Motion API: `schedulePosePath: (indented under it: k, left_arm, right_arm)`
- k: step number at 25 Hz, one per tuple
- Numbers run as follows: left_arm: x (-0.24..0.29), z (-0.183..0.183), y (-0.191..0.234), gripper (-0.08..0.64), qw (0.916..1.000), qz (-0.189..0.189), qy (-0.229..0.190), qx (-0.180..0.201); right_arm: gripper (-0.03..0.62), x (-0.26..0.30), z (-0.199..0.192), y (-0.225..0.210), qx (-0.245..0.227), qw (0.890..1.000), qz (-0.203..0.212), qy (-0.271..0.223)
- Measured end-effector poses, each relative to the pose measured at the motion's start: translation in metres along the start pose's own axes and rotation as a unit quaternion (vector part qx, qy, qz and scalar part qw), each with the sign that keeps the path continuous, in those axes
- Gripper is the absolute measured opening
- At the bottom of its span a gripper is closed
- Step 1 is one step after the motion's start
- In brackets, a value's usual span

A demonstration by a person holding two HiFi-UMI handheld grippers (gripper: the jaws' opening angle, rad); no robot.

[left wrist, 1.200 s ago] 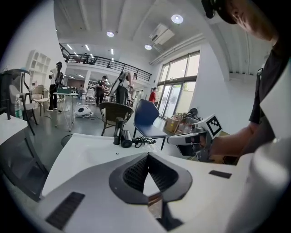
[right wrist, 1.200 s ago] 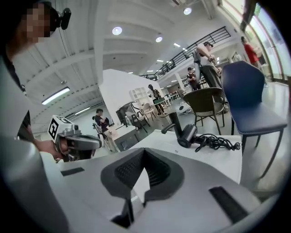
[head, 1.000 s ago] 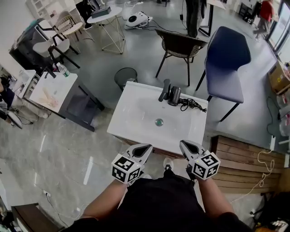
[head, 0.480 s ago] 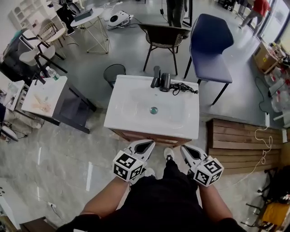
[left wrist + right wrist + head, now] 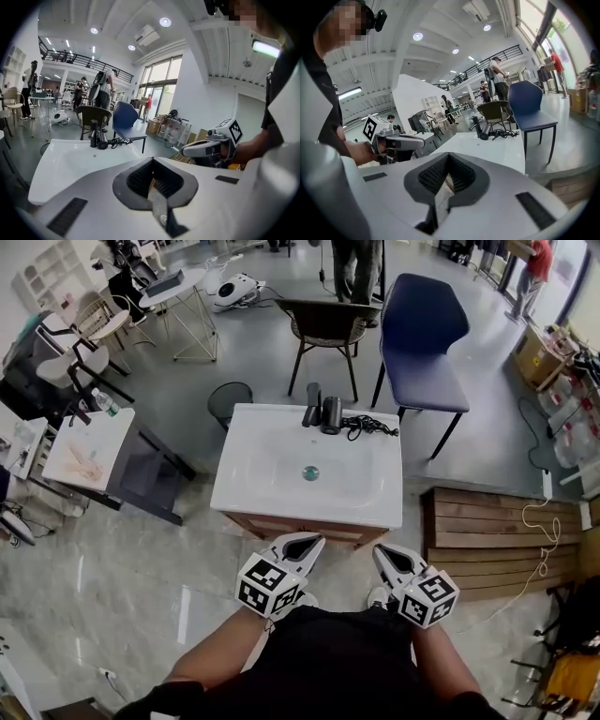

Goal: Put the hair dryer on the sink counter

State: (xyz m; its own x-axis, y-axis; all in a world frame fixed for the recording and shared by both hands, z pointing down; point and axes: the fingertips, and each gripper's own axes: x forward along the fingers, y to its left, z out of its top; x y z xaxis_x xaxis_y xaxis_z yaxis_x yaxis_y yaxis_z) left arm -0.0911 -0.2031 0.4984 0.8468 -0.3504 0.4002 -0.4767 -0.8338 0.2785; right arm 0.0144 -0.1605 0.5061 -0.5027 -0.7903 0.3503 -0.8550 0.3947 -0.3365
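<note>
The black hair dryer (image 5: 330, 415) lies at the back edge of the white sink counter (image 5: 253, 488), beside the dark faucet (image 5: 311, 412), with its cord (image 5: 372, 427) coiled to the right. Both grippers hang well in front of the counter, close to my body. My left gripper (image 5: 302, 542) and my right gripper (image 5: 386, 554) are shut and hold nothing. The left gripper view shows the hair dryer (image 5: 102, 141) far ahead on the counter (image 5: 61, 164). The right gripper view shows it (image 5: 486, 131) far off too.
Behind the counter stand a navy chair (image 5: 422, 334) and a wicker chair (image 5: 323, 320), with a black bin (image 5: 230, 401) at the back left. A low dark table with a white top (image 5: 89, 442) is on the left. A wooden platform (image 5: 487, 531) lies on the right.
The view has drawn back from the sink counter, which now sits higher and smaller in the head view. Both grippers stay shut near my body. The hair dryer has not moved.
</note>
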Motion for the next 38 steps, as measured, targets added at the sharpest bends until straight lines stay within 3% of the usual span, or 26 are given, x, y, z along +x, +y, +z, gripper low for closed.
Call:
schedulePosePath:
  k: [10, 17, 38]
  left_arm:
    - [0.035, 0.019, -0.029, 0.0, 0.9994, 0.027, -0.017, -0.009]
    - [0.052, 0.013, -0.052, 0.0, 0.9987, 0.046, -0.012, -0.017]
    - [0.063, 0.011, -0.067, 0.0, 0.9988, 0.047, 0.008, -0.005]
  right_arm:
    - [0.002, -0.033, 0.01, -0.033, -0.018, 0.999, 0.029, 0.009]
    - [0.002, -0.05, 0.0, -0.054, -0.017, 0.999, 0.046, 0.022]
    - [0.002, -0.052, -0.001, -0.067, -0.022, 0.998, 0.06, 0.019]
